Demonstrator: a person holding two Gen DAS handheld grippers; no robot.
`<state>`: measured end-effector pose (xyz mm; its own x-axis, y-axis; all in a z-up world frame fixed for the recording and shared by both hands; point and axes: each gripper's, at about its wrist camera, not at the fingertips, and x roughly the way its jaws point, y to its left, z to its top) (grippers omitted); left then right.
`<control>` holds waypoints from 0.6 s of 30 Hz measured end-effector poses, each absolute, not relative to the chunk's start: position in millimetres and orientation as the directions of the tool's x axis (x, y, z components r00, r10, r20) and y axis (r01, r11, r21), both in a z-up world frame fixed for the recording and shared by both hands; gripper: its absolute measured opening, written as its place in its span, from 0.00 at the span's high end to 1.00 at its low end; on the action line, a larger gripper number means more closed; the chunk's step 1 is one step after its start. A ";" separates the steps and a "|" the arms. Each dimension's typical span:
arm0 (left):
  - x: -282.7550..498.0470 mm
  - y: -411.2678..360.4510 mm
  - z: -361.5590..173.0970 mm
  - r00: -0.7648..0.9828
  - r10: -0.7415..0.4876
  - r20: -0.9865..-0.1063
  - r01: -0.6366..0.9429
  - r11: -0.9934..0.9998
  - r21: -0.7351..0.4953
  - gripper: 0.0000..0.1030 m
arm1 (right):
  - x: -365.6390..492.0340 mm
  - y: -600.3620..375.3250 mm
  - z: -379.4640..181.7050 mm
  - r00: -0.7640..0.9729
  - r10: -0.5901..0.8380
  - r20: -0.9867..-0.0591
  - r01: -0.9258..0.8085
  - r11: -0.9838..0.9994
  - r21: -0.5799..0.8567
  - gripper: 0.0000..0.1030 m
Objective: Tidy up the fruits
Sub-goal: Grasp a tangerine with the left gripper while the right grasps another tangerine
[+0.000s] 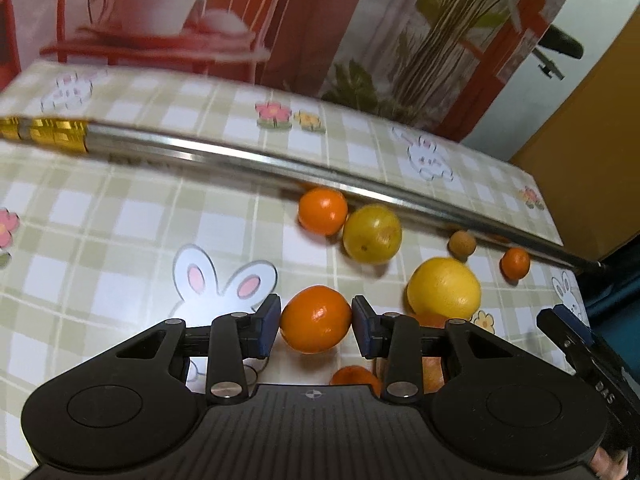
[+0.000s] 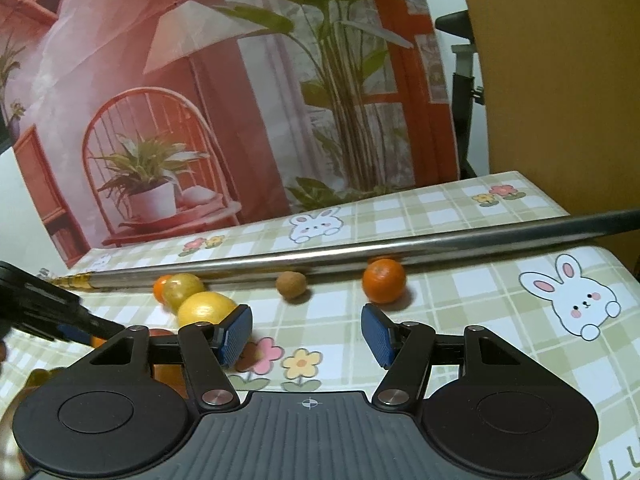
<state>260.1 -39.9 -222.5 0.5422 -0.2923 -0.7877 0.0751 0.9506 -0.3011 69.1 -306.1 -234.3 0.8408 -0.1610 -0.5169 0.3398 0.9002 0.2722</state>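
While the left claw [image 1: 316, 322] pinches an orange mandarin [image 1: 315, 319] across its widest part, both blue pads [image 1: 269, 326] pressing on opposite flanks, the fruit sits low over the checked worktop [image 1: 120, 216], whether resting or just lifted cannot be told. It looks light, round and slightly soft, with a glossy peel that could slip, so a grip at the equator with modest pressure suits it; squeezing harder would likely bruise it. Beyond it lie another mandarin [image 1: 322, 210] touching a yellow-green fruit [image 1: 372, 233], a large yellow citrus [image 1: 444, 288], a small brown fruit [image 1: 462, 243] and a small mandarin [image 1: 515, 263], all on the near side of a metal rod [image 1: 248, 156] that crosses the worktop. More orange fruit shows partly hidden under the left claw. The right claw [image 2: 307, 332] hangs spread and empty over the flower print, with the small mandarin and brown fruit ahead of it. Any of these round fruits would probably roll if nudged, so each calls for a centred approach from above, pads on opposite sides.
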 end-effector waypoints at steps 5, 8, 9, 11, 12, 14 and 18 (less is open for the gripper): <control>243.7 -36.8 -202.3 0.619 -0.258 -0.742 0.090 0.962 -0.259 0.60 | 70.1 -315.8 -237.2 0.847 -0.206 -0.490 0.359 0.901 0.241 0.44; 233.2 -34.2 -192.2 0.656 -0.236 -0.717 0.089 0.967 -0.237 0.60 | 80.1 -328.5 -240.1 0.840 -0.258 -0.478 0.391 0.898 0.203 0.44; 229.8 -32.6 -189.6 0.667 -0.231 -0.708 0.087 0.968 -0.234 0.60 | 84.2 -332.3 -241.6 0.836 -0.269 -0.478 0.399 0.897 0.193 0.44; 223.5 -29.9 -183.9 0.685 -0.225 -0.693 0.084 0.969 -0.232 0.60 | 94.3 -339.6 -246.5 0.826 -0.285 -0.486 0.409 0.896 0.170 0.47; 219.9 -28.8 -181.4 0.692 -0.224 -0.686 0.081 0.969 -0.234 0.60 | 100.8 -342.7 -249.9 0.819 -0.293 -0.494 0.414 0.897 0.154 0.48; 214.7 -23.2 -177.9 0.701 -0.224 -0.677 0.080 0.968 -0.238 0.60 | 110.8 -346.9 -257.0 0.808 -0.299 -0.508 0.418 0.898 0.135 0.50; 206.2 -22.1 -173.9 0.716 -0.222 -0.662 0.084 0.968 -0.234 0.60 | 127.1 -353.7 -264.9 0.782 -0.306 -0.543 0.432 0.894 0.119 0.51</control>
